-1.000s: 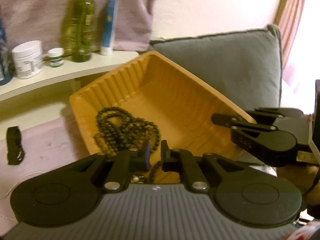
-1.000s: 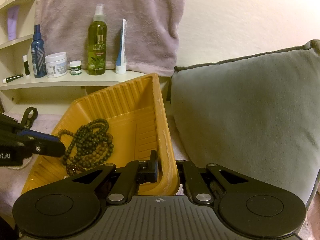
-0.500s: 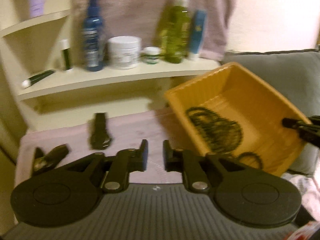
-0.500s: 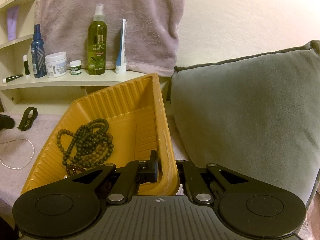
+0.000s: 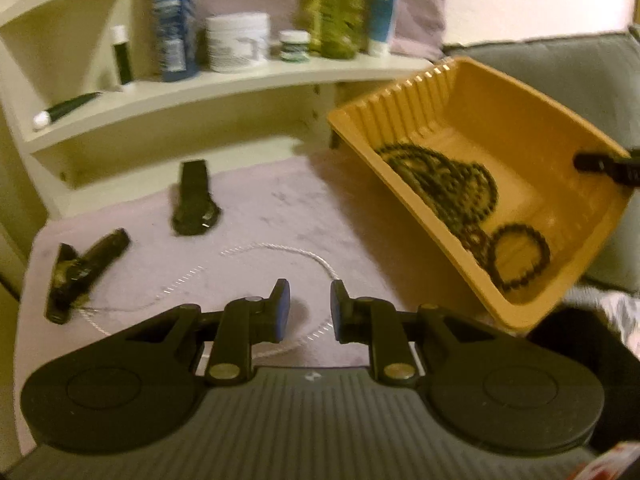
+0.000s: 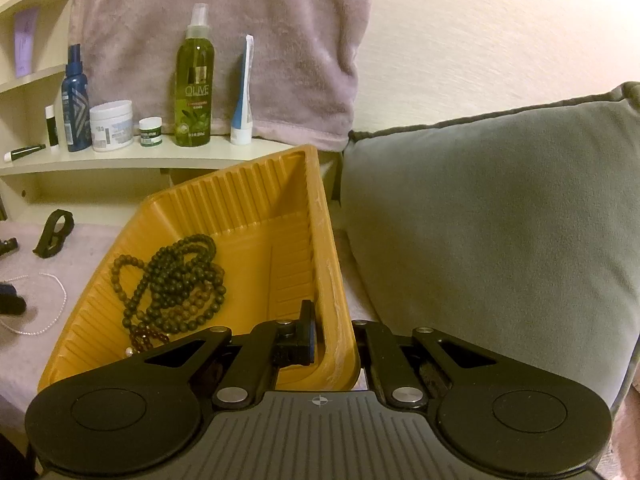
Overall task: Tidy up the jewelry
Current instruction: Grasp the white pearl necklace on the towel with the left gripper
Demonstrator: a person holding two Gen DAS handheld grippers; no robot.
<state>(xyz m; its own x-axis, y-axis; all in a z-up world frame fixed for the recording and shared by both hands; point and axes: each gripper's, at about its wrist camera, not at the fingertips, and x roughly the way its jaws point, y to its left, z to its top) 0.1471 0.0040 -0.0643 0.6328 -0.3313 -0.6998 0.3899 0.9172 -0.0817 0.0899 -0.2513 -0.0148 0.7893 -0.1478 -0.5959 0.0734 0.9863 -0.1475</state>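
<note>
A yellow ribbed tray (image 6: 240, 192) sits tilted, and my right gripper (image 6: 334, 340) is shut on its near right rim. Dark bead necklaces (image 6: 176, 280) lie heaped inside it. In the left wrist view the tray (image 5: 432, 232) is at the right with the beads (image 5: 448, 184), a small bead bracelet (image 5: 520, 256) and one right finger (image 5: 596, 162) on its rim. My left gripper (image 5: 310, 300) hangs open and empty over the pink cloth, just above a thin white pearl necklace (image 5: 280, 250). A black watch (image 5: 194, 200) and a black clip-like piece (image 5: 84, 268) lie further left.
A cream shelf (image 6: 132, 158) behind holds a green spray bottle (image 6: 194, 92), a blue bottle (image 6: 74, 108), a white jar (image 6: 111, 126) and tubes. A grey cushion (image 6: 500, 240) stands right of the tray. A mauve towel (image 6: 240, 20) hangs on the wall.
My left gripper swung left from over the tray to the cloth and dipped toward the pearl necklace, its jaws parting slightly. The right gripper and tray stayed still.
</note>
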